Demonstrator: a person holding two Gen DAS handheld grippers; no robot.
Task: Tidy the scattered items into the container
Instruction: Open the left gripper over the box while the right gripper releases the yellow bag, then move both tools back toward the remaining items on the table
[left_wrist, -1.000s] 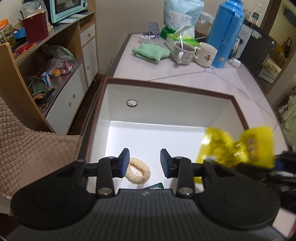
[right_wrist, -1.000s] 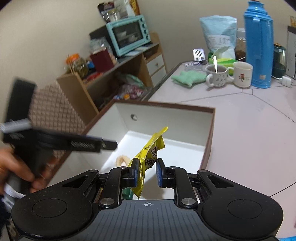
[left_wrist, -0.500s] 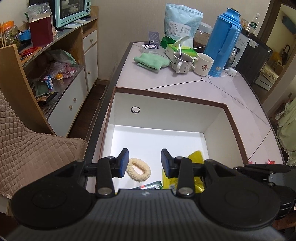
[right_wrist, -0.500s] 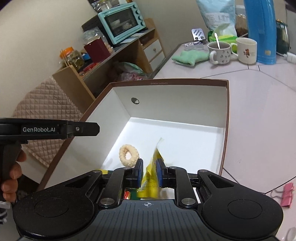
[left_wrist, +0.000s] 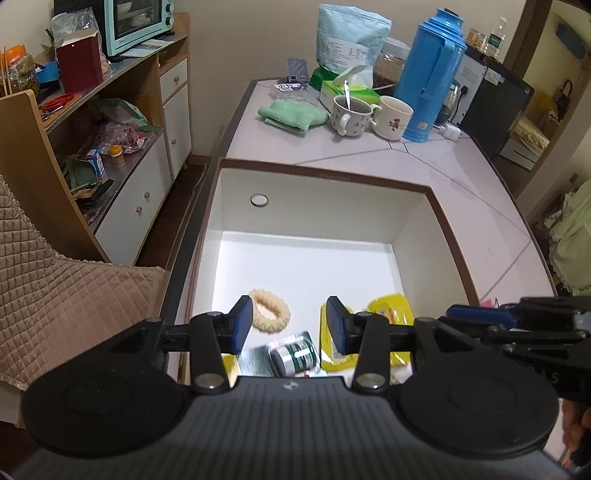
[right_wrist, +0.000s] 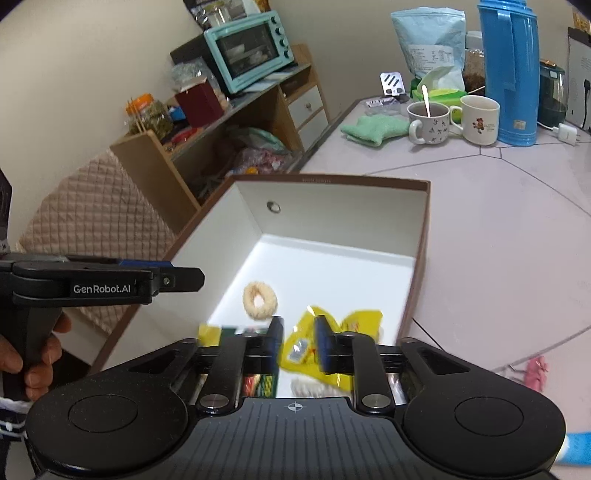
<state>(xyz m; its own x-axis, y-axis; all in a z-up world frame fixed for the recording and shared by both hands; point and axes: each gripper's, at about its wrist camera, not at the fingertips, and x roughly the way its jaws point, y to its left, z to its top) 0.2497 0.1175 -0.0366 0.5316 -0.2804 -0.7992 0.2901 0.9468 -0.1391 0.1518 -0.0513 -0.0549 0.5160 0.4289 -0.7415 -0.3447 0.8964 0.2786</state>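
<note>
Dropping free since half a second ago, the yellow packet (right_wrist: 332, 332) is lying inside the box (right_wrist: 419, 258); my right gripper (right_wrist: 298, 341) jaws are parting, risking snagging it on withdrawal; my left gripper (left_wrist: 290, 325) is hanging wide, empty.

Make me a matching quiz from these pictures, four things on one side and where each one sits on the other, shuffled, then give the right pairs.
Things:
1. cream scrunchie
2. yellow snack packet
3. pink binder clip
4. green cloth

Places:
A. on the table, outside the box, near its right wall
B. on the table beside the mugs
C. on the box floor, left of the packet
D. on the box floor, under the open right hand-held gripper

Pairs: 1-C, 2-D, 3-A, 4-B
</note>
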